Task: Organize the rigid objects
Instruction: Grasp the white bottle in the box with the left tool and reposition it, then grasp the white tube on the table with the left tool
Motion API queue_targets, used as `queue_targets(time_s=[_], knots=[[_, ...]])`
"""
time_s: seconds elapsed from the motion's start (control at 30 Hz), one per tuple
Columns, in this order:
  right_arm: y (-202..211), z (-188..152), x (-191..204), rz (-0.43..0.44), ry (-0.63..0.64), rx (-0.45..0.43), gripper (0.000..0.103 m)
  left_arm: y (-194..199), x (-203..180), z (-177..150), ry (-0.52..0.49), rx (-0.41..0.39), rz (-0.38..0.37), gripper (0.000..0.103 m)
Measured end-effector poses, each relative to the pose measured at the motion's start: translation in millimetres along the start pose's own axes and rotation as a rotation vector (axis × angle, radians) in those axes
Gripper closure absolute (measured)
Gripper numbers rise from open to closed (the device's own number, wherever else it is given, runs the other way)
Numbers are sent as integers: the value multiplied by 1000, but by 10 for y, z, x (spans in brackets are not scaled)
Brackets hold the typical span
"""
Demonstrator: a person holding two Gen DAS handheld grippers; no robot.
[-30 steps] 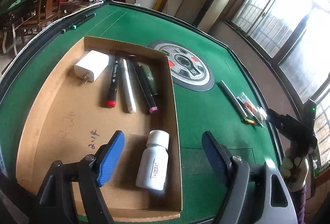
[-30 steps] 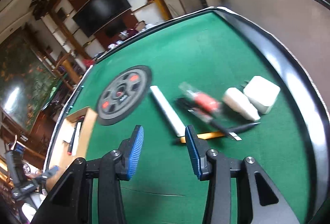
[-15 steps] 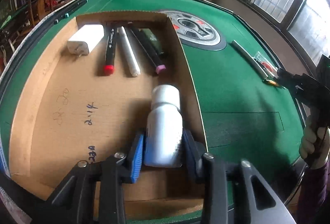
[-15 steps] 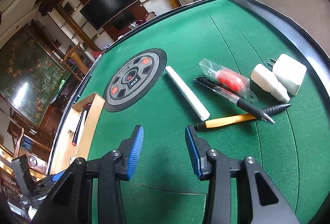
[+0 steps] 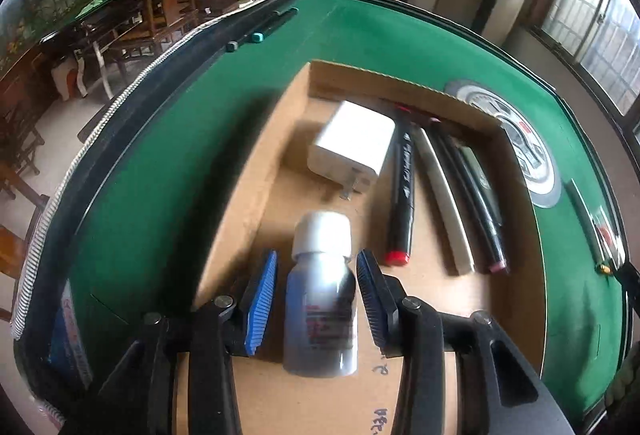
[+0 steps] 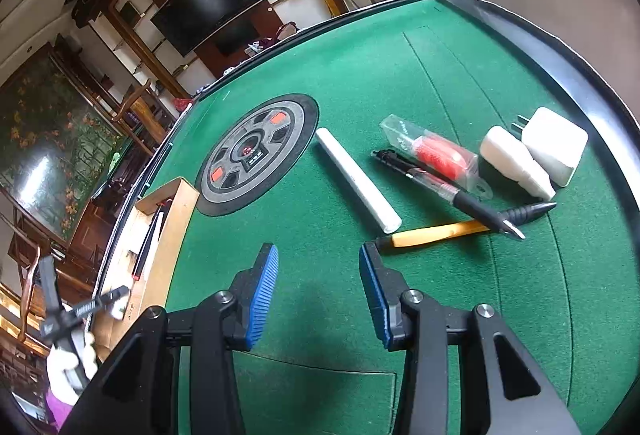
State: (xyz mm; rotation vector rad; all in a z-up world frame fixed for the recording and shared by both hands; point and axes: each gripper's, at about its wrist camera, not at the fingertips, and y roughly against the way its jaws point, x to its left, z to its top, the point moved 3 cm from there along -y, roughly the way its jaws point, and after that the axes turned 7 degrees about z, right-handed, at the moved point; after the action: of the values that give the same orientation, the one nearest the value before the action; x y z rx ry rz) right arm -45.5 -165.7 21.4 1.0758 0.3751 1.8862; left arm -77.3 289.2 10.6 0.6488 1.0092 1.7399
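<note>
Since half a second ago the white bottle [image 5: 322, 295] has shifted from the right wall of the cardboard tray [image 5: 256, 171] over toward its left wall, carried by the left claw [image 5: 316, 299]. Bottle lies cap forward between the blue pads [image 5: 260, 305]; a narrow gap shows on both sides, so I cannot tell whether the pads grip it or only flank it. Frame is motion-blurred.

Just ahead of the cap: white charger [image 5: 352, 145], prongs toward the camera. Right of it, side by side along the tray floor: black marker with red cap [image 5: 402, 195], white stick [image 5: 444, 211], black marker with pink tip [image 5: 476, 211], a dark green item [image 5: 480, 175] against the right wall.

Tray sits on the green tabletop [image 5: 160, 163]. Two teal-tipped pens [image 5: 264, 29] lie by the far left rim.

Right claw [image 6: 318, 293] hangs above bare felt, parted, nothing between its pads. Beyond it: white tube [image 6: 356, 177], orange pen [image 6: 436, 231], black pen [image 6: 444, 191] crossing it, clear case with red contents [image 6: 432, 151], white block [image 6: 516, 167] touching a second white charger [image 6: 554, 145]. Round grey dial [image 6: 256, 155] sits between these and the tray.
</note>
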Motion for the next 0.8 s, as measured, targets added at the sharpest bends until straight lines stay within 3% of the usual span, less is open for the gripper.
queue_targets(time_s=[0.13,0.3,0.4,0.57,0.63,0.67,0.8], knots=[[-20,98,40,-26,21,-3,62,261,35,1,33,-52,-57,54],[-270,364,45,-113,66,19,57,847,-67,-214,30,-173,-202,37],[-576,520,67,-191,123,62,57,1082,-179,-329,-5,-214,-277,36],[-1000,597,-25,-270,132,151,58,1215,-405,-472,-76,-210,-343,36],[-1007,584,-5,-288,147,151,73,1212,-495,-499,-96,-206,-350,36],[-1002,553,-2,-263,126,172,87,1219,-536,-518,-100,-203,-355,36],[-859,321,32,-135,6,216,89,1185,-718,-573,-119,-181,-383,36]])
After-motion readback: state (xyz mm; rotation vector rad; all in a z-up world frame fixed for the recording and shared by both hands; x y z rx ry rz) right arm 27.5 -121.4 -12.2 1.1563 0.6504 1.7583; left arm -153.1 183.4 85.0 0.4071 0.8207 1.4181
